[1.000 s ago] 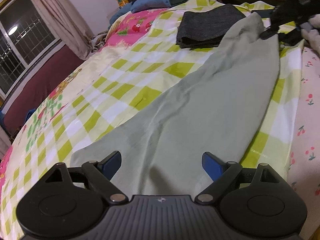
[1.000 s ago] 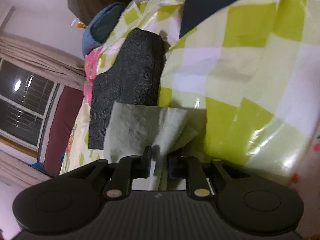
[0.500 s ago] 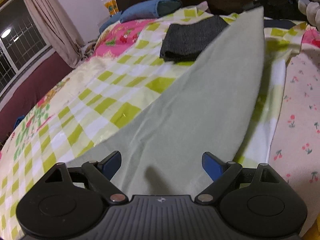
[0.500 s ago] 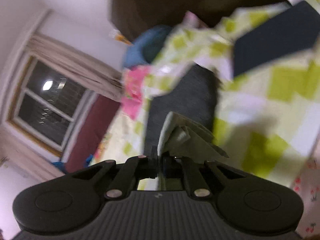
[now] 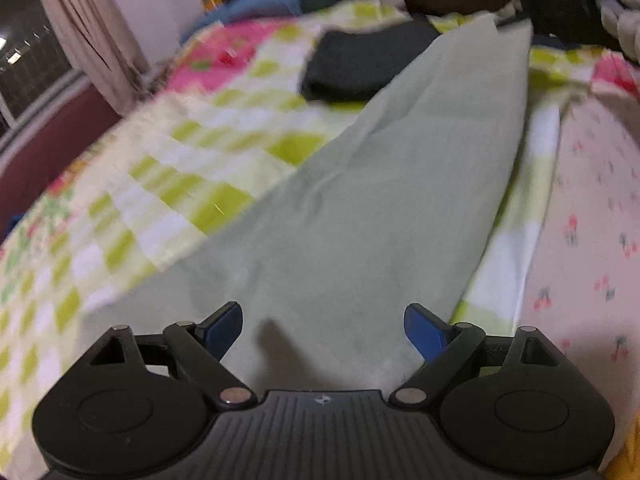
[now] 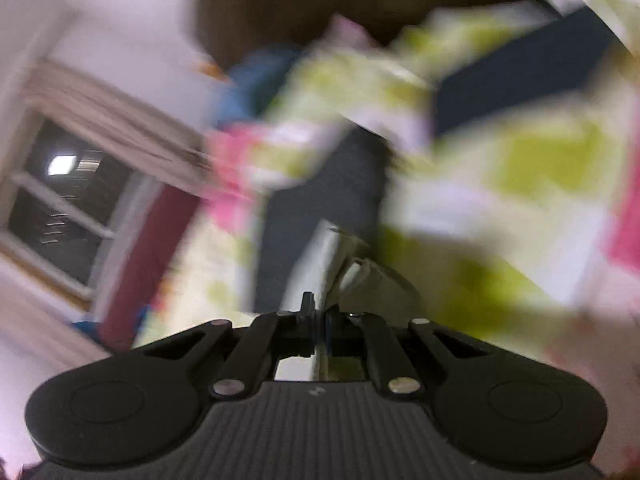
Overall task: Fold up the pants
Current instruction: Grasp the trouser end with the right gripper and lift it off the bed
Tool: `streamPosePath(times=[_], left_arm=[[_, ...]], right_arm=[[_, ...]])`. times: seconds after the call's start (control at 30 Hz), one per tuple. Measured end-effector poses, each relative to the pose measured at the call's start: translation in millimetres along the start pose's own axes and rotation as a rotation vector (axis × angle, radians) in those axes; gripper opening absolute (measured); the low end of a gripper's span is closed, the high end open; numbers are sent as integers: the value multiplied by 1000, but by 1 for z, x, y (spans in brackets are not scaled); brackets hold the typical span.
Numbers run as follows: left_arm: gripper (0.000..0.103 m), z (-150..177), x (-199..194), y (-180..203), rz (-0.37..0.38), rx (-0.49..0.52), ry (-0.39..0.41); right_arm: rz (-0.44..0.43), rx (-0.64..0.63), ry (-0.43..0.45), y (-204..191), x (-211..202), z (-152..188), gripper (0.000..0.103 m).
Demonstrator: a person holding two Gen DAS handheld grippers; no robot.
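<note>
- On bed (image 5: 192, 184), checked cover: pale green pants (image 5: 360, 220) spread lengthwise, far end raised.
- L hand-held gripper (image 5: 323, 326): jaws wide apart over near pants end, nothing gripped.
- R hand-held gripper (image 6: 318, 320): clamped tight on pants' bunched edge (image 6: 340, 256).
- Dark folded garment (image 5: 360, 64) beside pants.

home bedroom: quilted bed (image 5: 168, 184), curtained window (image 6: 72, 196)

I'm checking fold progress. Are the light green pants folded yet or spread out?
Spread out. The pants stretch in one long layer across the bed, no crosswise fold visible; the right gripper pinches one bunched end.
</note>
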State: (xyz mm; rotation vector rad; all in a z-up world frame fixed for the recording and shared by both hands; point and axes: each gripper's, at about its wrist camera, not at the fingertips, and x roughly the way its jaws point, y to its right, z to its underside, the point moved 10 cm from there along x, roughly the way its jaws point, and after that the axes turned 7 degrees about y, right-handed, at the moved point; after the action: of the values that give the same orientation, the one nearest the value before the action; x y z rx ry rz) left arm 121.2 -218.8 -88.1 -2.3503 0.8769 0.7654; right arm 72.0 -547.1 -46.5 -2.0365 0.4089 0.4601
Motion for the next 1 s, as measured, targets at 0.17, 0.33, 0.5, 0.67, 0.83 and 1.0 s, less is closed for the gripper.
streamPosePath(times=[0.17,0.33,0.5,0.67,0.83,1.0], left_arm=[[101,1,-6,0,40,-40,6],[101,4,-17,-13,30,-100,36],[101,22,-39,-50,-27,-170,50],[101,62,-65,-106,-143,-257,27],[101,109,-97,-153,-264,-341,-21],[101,148,-121,-170,-309,-422,-53]], right_arm=[[36,-1,-6,4,2,11,6],[-72,-256,20,-98,1,15,6],[-205,-616,-122,-211,17,116,6],[-311,-808,-367,-265,36,263,6],[-380,-956,-513,-288,23,369,6],[-368,-1056,-607,-276,11,430,6]])
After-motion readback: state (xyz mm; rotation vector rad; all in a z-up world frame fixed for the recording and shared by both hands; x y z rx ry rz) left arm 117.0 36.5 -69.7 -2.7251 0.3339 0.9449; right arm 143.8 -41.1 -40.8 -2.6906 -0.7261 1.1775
